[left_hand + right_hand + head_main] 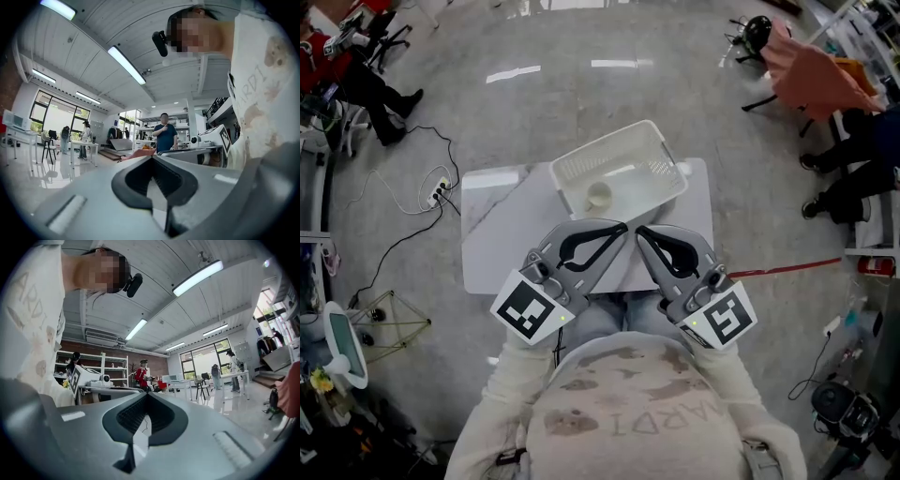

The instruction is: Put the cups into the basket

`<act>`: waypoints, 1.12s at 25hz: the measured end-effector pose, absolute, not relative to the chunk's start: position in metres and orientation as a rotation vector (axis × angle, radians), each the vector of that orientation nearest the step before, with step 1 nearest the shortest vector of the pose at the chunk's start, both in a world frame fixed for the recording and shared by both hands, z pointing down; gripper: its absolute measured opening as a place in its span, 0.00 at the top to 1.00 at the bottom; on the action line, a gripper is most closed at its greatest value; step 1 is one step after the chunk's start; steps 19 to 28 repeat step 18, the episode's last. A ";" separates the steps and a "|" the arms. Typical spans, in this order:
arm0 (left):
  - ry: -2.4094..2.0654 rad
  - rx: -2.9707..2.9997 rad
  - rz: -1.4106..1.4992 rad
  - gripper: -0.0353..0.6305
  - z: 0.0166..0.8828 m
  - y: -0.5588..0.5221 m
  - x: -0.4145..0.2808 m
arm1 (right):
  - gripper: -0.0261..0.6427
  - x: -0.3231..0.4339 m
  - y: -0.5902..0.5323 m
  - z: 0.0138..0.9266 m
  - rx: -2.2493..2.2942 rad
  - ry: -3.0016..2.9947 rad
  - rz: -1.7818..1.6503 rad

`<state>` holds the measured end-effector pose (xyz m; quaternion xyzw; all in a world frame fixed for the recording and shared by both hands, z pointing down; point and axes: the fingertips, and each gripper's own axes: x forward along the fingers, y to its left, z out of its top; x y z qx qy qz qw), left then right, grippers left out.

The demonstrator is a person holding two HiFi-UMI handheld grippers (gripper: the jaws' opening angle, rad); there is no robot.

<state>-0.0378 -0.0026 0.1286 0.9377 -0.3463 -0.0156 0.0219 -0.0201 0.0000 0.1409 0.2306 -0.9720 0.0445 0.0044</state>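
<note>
A white slotted basket (609, 142) stands at the far side of a small white table (497, 234). One pale cup (598, 197) sits inside it, near its front wall. Both grippers are held low over the table's near edge, close to the person's chest, tips almost meeting. My left gripper (622, 226) is shut with nothing in it. My right gripper (640, 231) is shut and empty too. In the left gripper view, the left gripper (152, 157) points out into the room, and in the right gripper view so does the right gripper (146, 393). Neither of those views shows a cup.
A power strip (439, 190) with cables lies on the floor left of the table. A red tape line (787, 269) runs to the right. A chair with an orange cloth (811, 70) and seated people's legs (844, 192) are at the back right.
</note>
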 end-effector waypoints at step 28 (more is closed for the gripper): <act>-1.115 2.919 -0.073 0.95 0.122 0.031 -0.059 | 0.92 -0.042 0.031 0.131 0.722 -3.060 0.072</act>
